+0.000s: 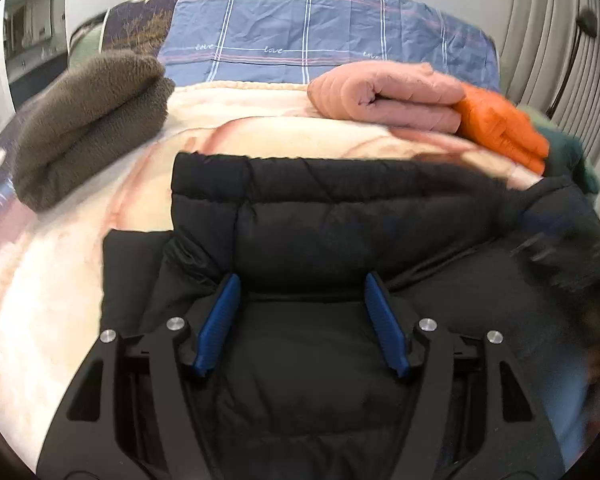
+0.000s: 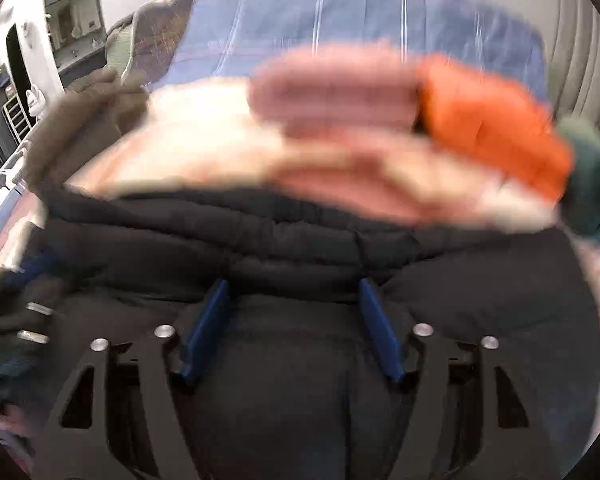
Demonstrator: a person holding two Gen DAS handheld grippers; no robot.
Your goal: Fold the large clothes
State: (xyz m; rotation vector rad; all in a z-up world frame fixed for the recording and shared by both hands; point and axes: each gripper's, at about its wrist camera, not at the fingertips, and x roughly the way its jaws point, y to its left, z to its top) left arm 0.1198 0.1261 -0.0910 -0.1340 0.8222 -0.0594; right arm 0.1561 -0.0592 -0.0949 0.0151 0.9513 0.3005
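Note:
A black puffer jacket (image 1: 340, 216) lies partly folded on a cream and pink blanket (image 1: 52, 280) on the bed. My left gripper (image 1: 302, 282) hangs just above the jacket's near part. Its blue pads (image 1: 220, 320) stand wide apart and press on nothing. The right wrist view is blurred. There my right gripper (image 2: 293, 288) is over the same black jacket (image 2: 340, 240), also open, with only fabric below its blue pads (image 2: 206, 332). A dark blurred shape with silver bolts (image 2: 32, 320) at that view's left edge looks like the other gripper.
A folded brown fleece (image 1: 92, 120) lies at the back left. A folded pink quilted garment (image 1: 388, 96), an orange one (image 1: 500, 128) and a dark green one (image 1: 568, 152) sit at the back right. Behind them is blue plaid bedding (image 1: 320, 28), with a pale curtain (image 1: 552, 40) at the right.

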